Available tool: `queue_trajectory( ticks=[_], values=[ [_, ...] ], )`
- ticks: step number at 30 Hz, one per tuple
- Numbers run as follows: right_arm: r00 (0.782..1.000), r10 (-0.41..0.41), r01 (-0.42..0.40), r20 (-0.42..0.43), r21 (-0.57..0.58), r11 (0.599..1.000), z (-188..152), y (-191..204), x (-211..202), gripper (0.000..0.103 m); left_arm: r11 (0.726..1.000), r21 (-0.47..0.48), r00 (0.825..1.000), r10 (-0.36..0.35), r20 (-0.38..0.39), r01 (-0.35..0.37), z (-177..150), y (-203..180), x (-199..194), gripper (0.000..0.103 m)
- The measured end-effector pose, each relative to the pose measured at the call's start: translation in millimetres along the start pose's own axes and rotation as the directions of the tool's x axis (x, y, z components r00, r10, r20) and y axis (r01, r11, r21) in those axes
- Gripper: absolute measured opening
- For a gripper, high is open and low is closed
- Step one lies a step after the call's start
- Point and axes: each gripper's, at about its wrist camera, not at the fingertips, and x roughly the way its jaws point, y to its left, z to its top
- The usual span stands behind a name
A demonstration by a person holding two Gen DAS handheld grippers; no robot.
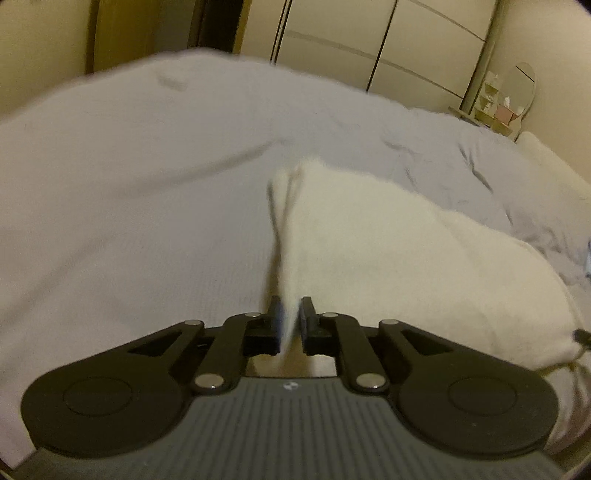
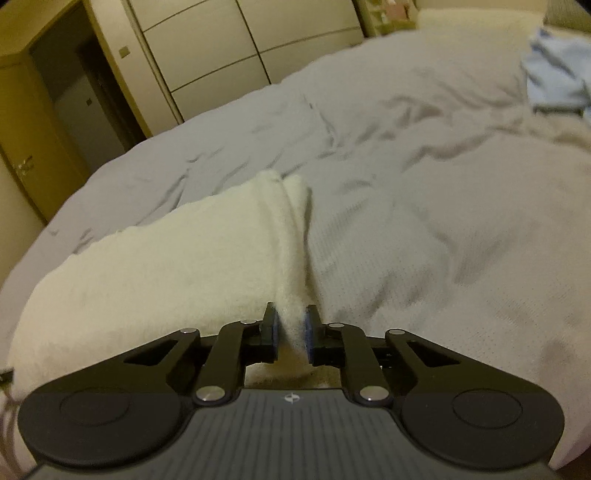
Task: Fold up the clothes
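Observation:
A cream fleecy garment (image 1: 399, 251) lies across the pale grey bed cover (image 1: 129, 206). In the left wrist view my left gripper (image 1: 290, 317) is shut on the garment's left edge, and a thin fold of cloth rises from between the pads. In the right wrist view the same cream garment (image 2: 177, 251) spreads to the left. My right gripper (image 2: 291, 328) is shut on the garment's right edge, with fleece pinched between the blue pads (image 2: 308, 332). Both grippers sit low, close to the bed.
Crumpled grey bedding (image 2: 424, 184) covers the bed. A light blue cloth (image 2: 554, 70) lies at the far right beside a cream pillow (image 2: 472, 26). Wardrobe doors (image 2: 207, 48) and a doorway (image 2: 74, 96) stand beyond the bed. A small shelf and mirror (image 1: 517, 92) stand far right.

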Motion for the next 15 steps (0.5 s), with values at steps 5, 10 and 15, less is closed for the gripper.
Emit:
queue_trajectory(
  ticks=[5, 10, 15],
  values=[
    [0.994, -0.072, 0.077, 0.084, -0.05, 0.996, 1.9, 11.5, -25.6, 0.034, 0.996, 0.07, 0.992, 0.051, 0.112, -0.059, -0.5, -19.5, -33.3, 0.01],
    [0.996, -0.048, 0.058, 0.072, -0.149, 0.987, -0.8, 29.1, -16.9, 0.033, 0.983, 0.178, 0.998, 0.041, -0.052, -0.031, -15.1, -52.1, 0.3, 0.022],
    [0.989, -0.145, 0.143, -0.026, -0.048, 0.989, -3.6, 11.8, -7.8, 0.042, 0.983, 0.143, 0.984, 0.13, -0.119, -0.113, -13.0, -72.6, -4.8, 0.029]
  ],
)
